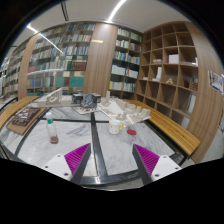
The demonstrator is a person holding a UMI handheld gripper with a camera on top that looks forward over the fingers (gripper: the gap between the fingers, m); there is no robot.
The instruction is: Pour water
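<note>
- Fingers [78, 157] of the gripper [112, 160] stand wide apart, magenta pads facing each other, and there's nothing between them, nothing gripped.
- Marble-topped table [75, 140] stretches out just beyond the fingertips, pale stone crossed by dark lines, and it serves as the landmark for everything else.
- On the table, well ahead of the left finger, stands a clear bottle [52, 130] with a red cap, upright, with darker contents low down.
- Further along the table, ahead of the right finger, sits a small cup [130, 132] with a red top, and just beside it a pale cup [116, 127], the two close together; whether they touch is hard to tell.
- At the table's far end there's a clutter of items [88, 101], too small to name.
- Along the table's right side runs a wooden bench [172, 130], and another wooden bench [17, 111] lines its left side.
- Beyond the table's far end rise tall bookshelves [62, 58] packed with books.
- To the table's right, behind the bench, a wooden cubby shelf [178, 62] fills the wall, a few pale objects in its compartments.
- Above the table, long strip lights [116, 10] glow on the ceiling.
</note>
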